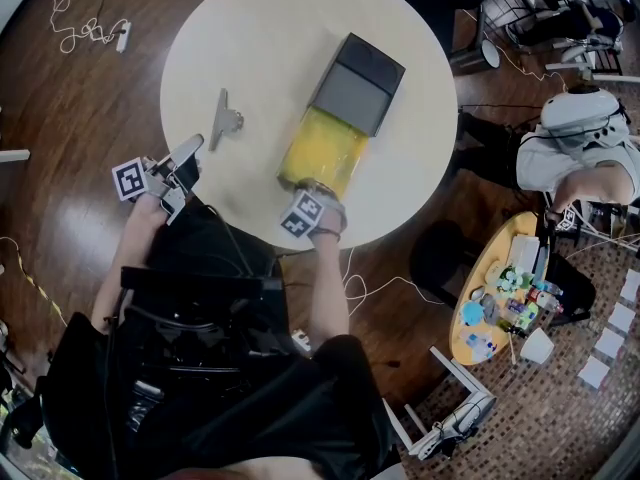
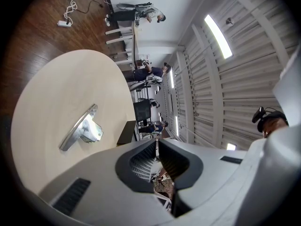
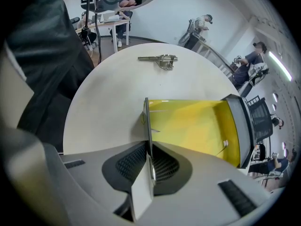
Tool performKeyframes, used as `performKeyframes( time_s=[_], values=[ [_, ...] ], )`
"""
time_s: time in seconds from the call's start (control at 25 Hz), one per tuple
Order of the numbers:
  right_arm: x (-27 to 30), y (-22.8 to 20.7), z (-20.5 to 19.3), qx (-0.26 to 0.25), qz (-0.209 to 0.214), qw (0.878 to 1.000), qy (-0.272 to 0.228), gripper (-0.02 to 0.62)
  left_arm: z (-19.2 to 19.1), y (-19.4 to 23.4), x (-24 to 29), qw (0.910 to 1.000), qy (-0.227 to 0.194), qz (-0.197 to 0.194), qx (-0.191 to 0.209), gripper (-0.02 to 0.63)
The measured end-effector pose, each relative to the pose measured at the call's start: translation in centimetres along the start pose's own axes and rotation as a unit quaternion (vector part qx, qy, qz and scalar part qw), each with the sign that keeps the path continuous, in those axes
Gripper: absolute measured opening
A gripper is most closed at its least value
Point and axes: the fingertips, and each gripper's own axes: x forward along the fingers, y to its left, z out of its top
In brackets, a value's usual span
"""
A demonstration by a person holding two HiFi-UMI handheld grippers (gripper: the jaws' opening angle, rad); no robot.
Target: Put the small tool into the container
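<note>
Tightly, right claw (image 3: 149,149) on container (image 3: 193,124) rim

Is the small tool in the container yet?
Not yet: the small tool lies on the table, apart from the yellow container.

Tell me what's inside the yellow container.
The yellow container looks empty where exposed; the metal clip lies outside on the table. Its far end runs under the dark grey cover, hidden.
</note>
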Motion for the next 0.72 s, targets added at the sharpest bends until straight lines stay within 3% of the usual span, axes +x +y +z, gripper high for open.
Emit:
performKeyframes(
  time_s=[0.52, 0.72],
  values=[
    [0.02, 0.14, -0.13, 0.014, 0.006, 1.0, 0.0, 0.044, -0.07, 0.06, -0.04, 1.0, -0.001, -0.001, -0.006, 0.02],
    [-0.68, -0.23, 0.04, 0.027, -0.018, 0.999, -0.012, 0.062, 0.25, 0.37, -0.35, 1.0, -0.005, 0.001, -0.008, 0.02]
  ],
)
